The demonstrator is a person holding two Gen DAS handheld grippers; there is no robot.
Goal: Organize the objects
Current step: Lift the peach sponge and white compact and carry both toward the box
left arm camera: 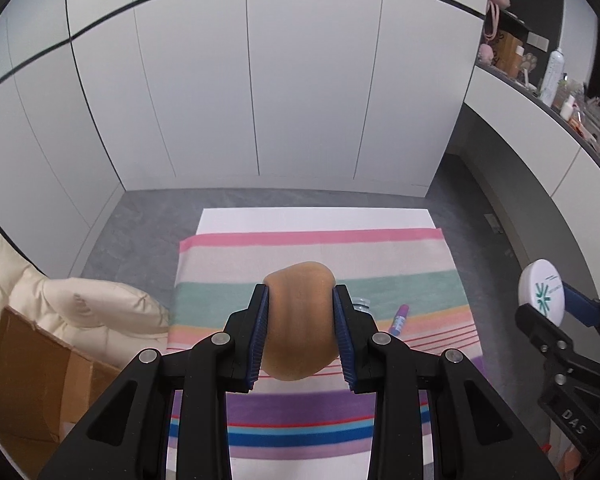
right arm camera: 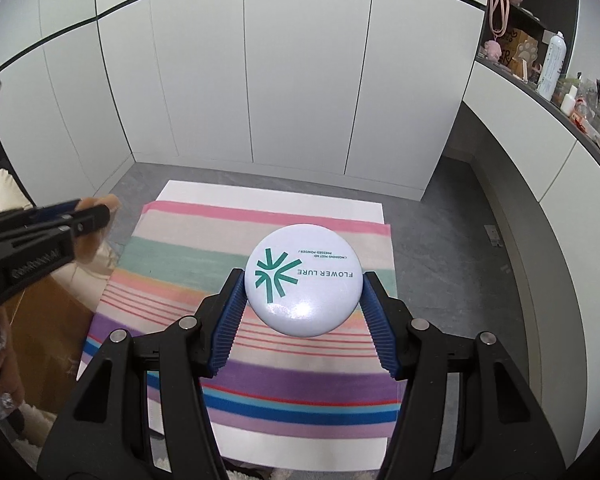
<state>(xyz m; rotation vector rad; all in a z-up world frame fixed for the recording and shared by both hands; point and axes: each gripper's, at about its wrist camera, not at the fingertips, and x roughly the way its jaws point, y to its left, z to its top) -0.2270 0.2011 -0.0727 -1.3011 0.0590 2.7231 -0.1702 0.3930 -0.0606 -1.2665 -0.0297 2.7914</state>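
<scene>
Sponge (left arm camera: pixel 299 320) between left jaws; compact (right arm camera: pixel 303 280) between right jaws.

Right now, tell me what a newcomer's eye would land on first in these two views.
First, the white round compact with a green emblem, clamped in the right gripper above the striped cloth. Next, the tan makeup sponge squeezed in the left gripper over the same cloth, where a small purple tube lies to the sponge's right.
</scene>
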